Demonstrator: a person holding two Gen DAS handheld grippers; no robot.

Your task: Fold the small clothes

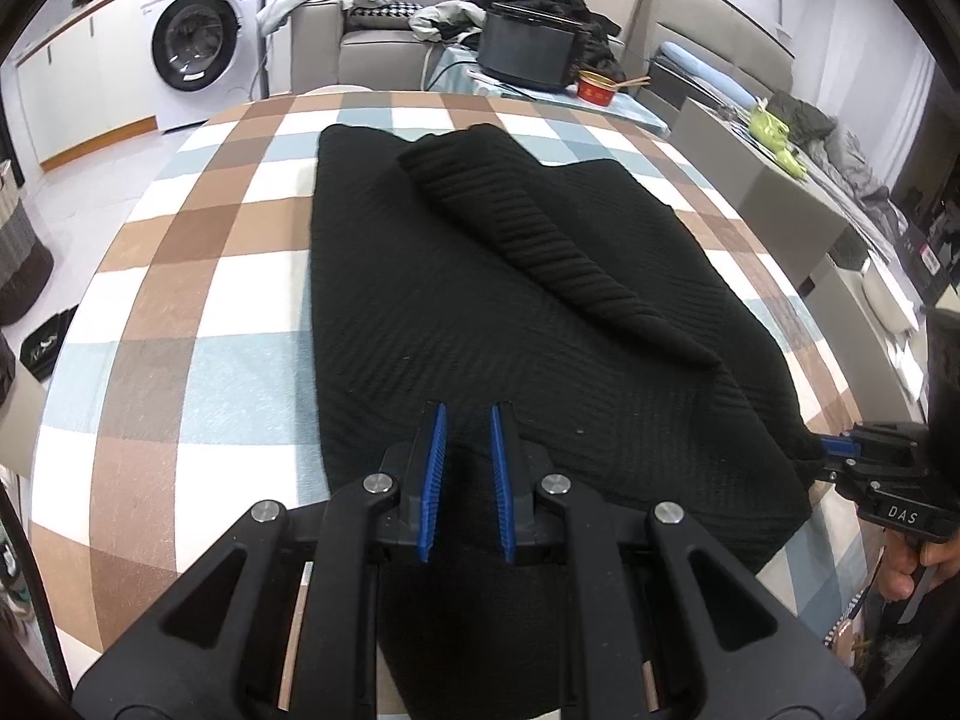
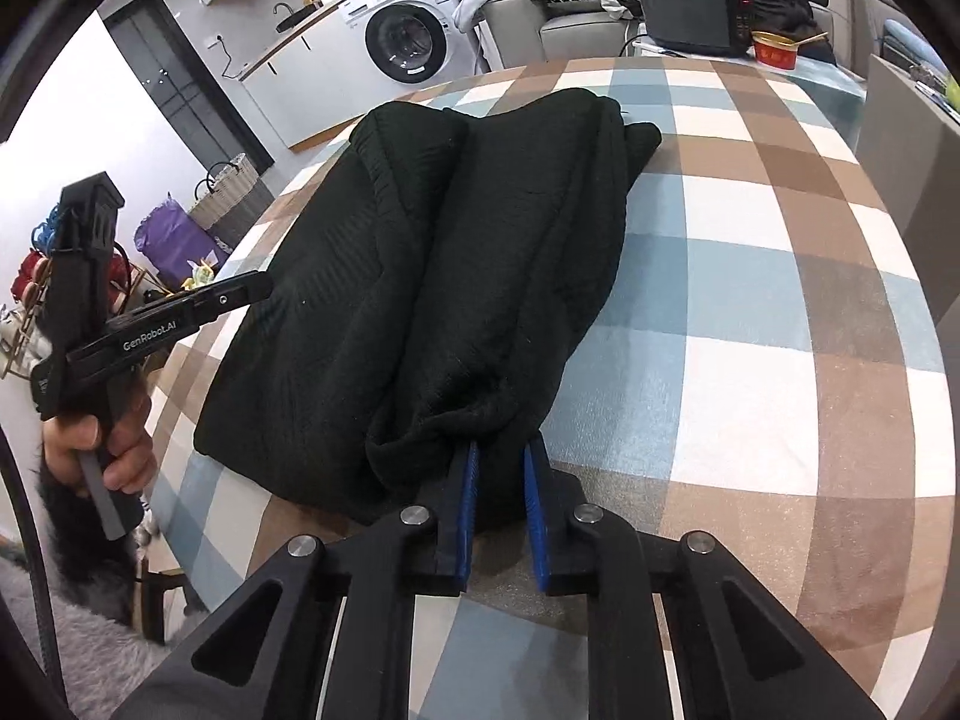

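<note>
- Here, black ribbed knit garment [image 1: 480,300] flat on the checked brown, blue and white cloth of the desk [image 1: 198,276], one sleeve folded diagonally across the body.
- Left hand-held gripper [image 1: 468,414] clenched on the near hem, dark cloth filling the narrow gap between the blue pads.
- Right hand-held gripper [image 2: 501,450] clenched on a bunched corner of the same garment, at the edge nearest that camera.
- Likely trouble: thin pinch at either corner, so a quick lift could slip the knit free and drop one side.
- Likely trouble: uneven lifting between the two hands, skewing the fold and dragging the folded sleeve out of place.
- Possible: the bunched corner at the right staying rumpled inside the fold, leaving a lump.
- Left wrist view alone: the diagonal sleeve laid plainly across the body, plus the right tool seen side-on at the garment's corner.
- Right wrist view alone: the gathered wad of cloth at the right pads, the person's left hand [image 2: 102,450] around its handle, and long ridges running up the garment.
</note>
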